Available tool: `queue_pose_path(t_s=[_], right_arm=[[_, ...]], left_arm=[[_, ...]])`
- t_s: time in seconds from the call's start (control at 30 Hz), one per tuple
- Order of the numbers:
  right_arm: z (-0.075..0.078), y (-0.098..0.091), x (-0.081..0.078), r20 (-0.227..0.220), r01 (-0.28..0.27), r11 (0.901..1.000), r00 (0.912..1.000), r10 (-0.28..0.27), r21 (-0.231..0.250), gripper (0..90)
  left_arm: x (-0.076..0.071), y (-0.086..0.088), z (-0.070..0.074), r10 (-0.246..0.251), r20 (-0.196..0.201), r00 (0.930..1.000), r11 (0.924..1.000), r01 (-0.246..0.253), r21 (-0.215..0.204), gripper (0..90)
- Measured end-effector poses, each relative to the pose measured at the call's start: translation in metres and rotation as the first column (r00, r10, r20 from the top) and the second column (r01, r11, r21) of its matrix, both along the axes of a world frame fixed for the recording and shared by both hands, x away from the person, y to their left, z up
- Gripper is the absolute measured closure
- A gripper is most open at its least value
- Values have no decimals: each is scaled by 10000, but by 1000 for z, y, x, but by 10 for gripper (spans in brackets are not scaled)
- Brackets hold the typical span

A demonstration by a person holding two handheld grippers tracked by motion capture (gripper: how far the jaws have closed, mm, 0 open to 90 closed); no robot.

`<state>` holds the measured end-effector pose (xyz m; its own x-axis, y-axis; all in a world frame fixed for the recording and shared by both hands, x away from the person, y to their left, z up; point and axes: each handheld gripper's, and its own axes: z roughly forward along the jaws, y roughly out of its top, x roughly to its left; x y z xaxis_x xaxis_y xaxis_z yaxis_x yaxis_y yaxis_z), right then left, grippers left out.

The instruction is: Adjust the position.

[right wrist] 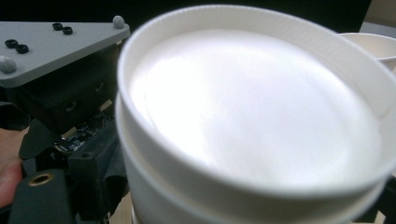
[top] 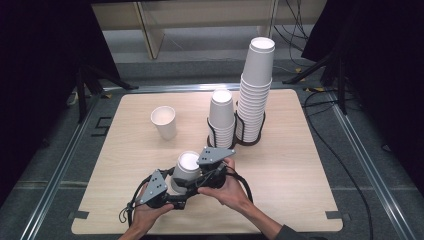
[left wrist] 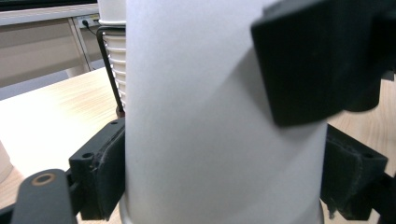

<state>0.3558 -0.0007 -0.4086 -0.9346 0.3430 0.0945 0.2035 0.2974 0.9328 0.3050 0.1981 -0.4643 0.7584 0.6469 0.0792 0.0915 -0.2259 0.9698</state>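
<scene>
Near the six o'clock edge of the pale wooden tabletop [top: 280,165], a person holds two nested white paper cups [top: 187,171] upright between both tools. The left tool [top: 176,189] reaches in from about seven o'clock of the cups, low on their wall. In the left gripper view its two black padded jaws sit flush against either side of the white cup wall [left wrist: 219,140], so it is clamped on the nested cups near their base. The right tool [top: 206,176] comes in from about four o'clock of the cups, its grey three-cornered plate just beside the rim. In the right gripper view the open mouth of the cups [right wrist: 261,116] sits very close, with a second rim showing just under the top one, and the left tool's grey plate [right wrist: 51,44] lies at nine o'clock. One black jaw of the right tool lies against the cup wall in that view; whether its pair is pressing or slack cannot be told.

Toward eleven o'clock from the held cups, a single white paper cup [top: 164,121] stands alone and upright. At about one o'clock, two black wire holders [top: 248,141] stand side by side, the nearer carrying a short stack of white paper cups [top: 222,117], the farther a tall stack of white paper cups [top: 256,90] leaning slightly.
</scene>
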Motion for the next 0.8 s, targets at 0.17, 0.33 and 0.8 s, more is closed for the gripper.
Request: queue_pose_path(t_s=[0.17, 0.33, 0.8], right_arm=[[10, -9, 2, 6, 28, 9999, 10000, -29, 123, 156], [22, -20, 3, -33, -17, 10000, 10000, 17, -32, 155], [19, -31, 8, -1112, -506, 9928, 9931, 384, -1085, 156]], left_arm=[[3, 2, -3, 89, -294, 9995, 9993, -78, 359, 163], [6, 5, -3, 153, -282, 9995, 9964, -129, 836, 168], [1, 2, -1, -223, -239, 9995, 9623, 280, 2705, 174]])
